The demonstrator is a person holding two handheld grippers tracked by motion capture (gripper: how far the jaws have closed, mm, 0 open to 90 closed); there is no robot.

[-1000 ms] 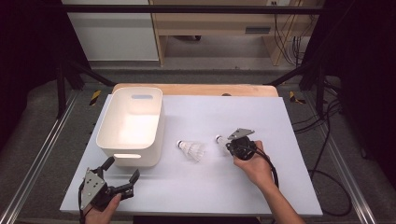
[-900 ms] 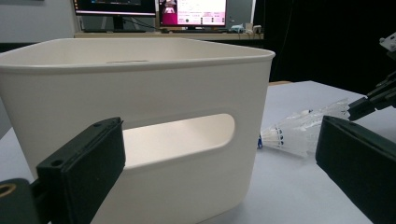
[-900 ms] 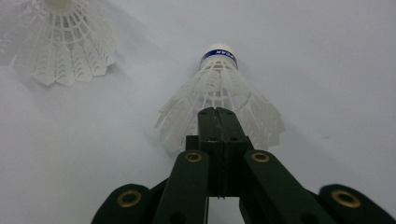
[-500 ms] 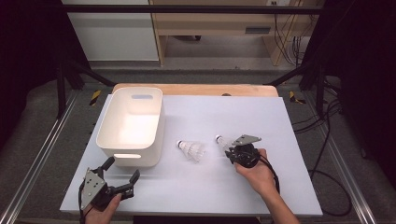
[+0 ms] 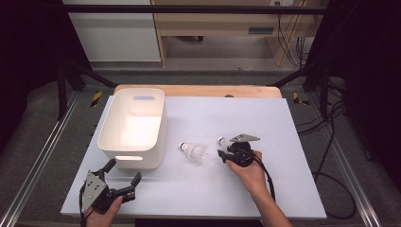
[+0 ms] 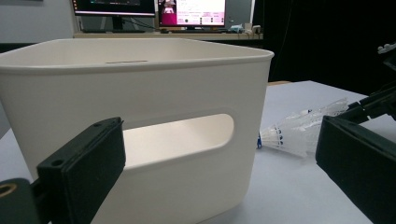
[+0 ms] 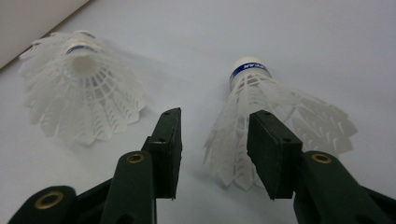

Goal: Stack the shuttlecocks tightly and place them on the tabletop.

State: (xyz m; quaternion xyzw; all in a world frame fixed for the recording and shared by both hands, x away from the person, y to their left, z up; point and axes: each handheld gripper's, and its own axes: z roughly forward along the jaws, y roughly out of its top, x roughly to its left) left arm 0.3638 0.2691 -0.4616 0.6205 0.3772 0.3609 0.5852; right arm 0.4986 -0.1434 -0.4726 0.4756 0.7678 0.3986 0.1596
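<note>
Your right gripper (image 5: 226, 150) lies low over the white table (image 5: 293, 189), hand stretched forward, jaws apart around the skirt of a shuttlecock (image 7: 261, 116), the right pad (image 7: 271, 149) overlapping its feathers. A second shuttlecock (image 5: 193, 151) lies just beside it, near the white bin (image 5: 132, 127). Your left gripper (image 5: 124, 177) rests at the table's near edge, jaws wide apart, facing the bin's handle slot.

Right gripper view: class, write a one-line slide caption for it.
Open right gripper poised at the skirt of a blue-banded shuttlecock, a second shuttlecock lying beside it on the white table.
</note>
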